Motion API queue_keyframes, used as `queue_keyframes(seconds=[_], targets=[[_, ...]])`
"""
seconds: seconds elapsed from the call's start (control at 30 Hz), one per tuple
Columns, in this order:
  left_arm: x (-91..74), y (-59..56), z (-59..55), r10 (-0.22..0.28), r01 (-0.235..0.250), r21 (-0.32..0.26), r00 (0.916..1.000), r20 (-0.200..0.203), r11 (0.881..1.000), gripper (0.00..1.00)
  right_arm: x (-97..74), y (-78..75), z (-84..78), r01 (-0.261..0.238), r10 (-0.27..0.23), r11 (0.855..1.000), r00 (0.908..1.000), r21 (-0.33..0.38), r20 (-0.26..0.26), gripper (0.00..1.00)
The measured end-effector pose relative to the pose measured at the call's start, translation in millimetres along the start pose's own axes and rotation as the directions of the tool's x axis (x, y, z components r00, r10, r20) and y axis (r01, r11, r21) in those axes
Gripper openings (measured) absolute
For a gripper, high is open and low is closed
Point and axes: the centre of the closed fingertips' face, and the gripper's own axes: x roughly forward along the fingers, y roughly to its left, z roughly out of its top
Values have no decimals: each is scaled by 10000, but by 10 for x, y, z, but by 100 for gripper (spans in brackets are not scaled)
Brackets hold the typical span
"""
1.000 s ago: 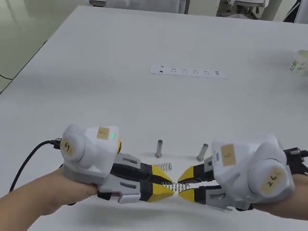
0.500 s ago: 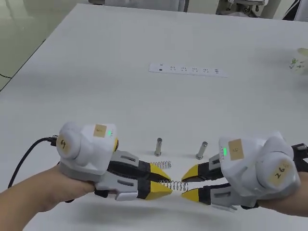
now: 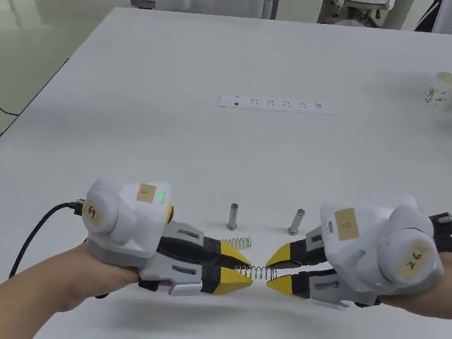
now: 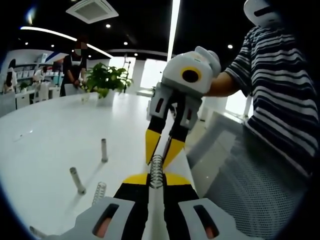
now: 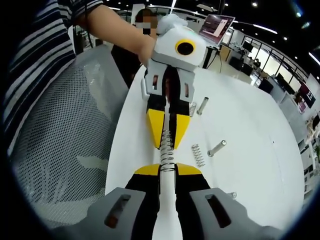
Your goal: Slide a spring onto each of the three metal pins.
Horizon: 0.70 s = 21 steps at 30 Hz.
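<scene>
A white table (image 3: 176, 85) runs away under the head view, with an office behind it in the gripper views. Low over its near edge the left gripper (image 3: 244, 272) and right gripper (image 3: 274, 272) meet tip to tip. A spring (image 3: 258, 271) bridges the short gap between them. The left gripper's jaws are pressed together on one end of it. The right gripper's jaws seem pinched on the other end, though the angle makes that hard to judge. In the left gripper view the spring (image 4: 156, 170) rises from that gripper's yellow tips towards the right gripper (image 4: 164, 150). A loose spring (image 3: 239, 244) lies on the table just beyond the left gripper's tips. Past it stands a pin (image 3: 233, 216), upright. A second pin (image 3: 296, 221) stands beyond the right gripper's tips, leaning a little. Well beyond both pins lies a power strip (image 3: 275, 104).
</scene>
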Motion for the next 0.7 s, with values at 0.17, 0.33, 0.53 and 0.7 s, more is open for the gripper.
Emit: queue_keyframes(seconds=[0.17, 0.33, 0.53, 0.7], targets=[[-12, 2, 0, 15, -15, -88, 10000, 70, 10000, 2, -68, -23, 94, -56, 61, 9995, 9998, -301, 168, 7], [-3, 9, 2, 29, -29, -56, 10000, 47, 10000, 2, -111, -56, 171, -103, 118, 9988, 9995, -477, 295, 7], [-6, 29, -1, 125, -125, 45, 9999, -23, 9999, 2, -130, -74, 288, -208, 236, 9986, 9981, -481, 577, 7], [-11, 33, 5, 195, -194, 105, 9998, -22, 9998, 2, -138, -83, 401, -321, 345, 9991, 9947, -261, 969, 7]])
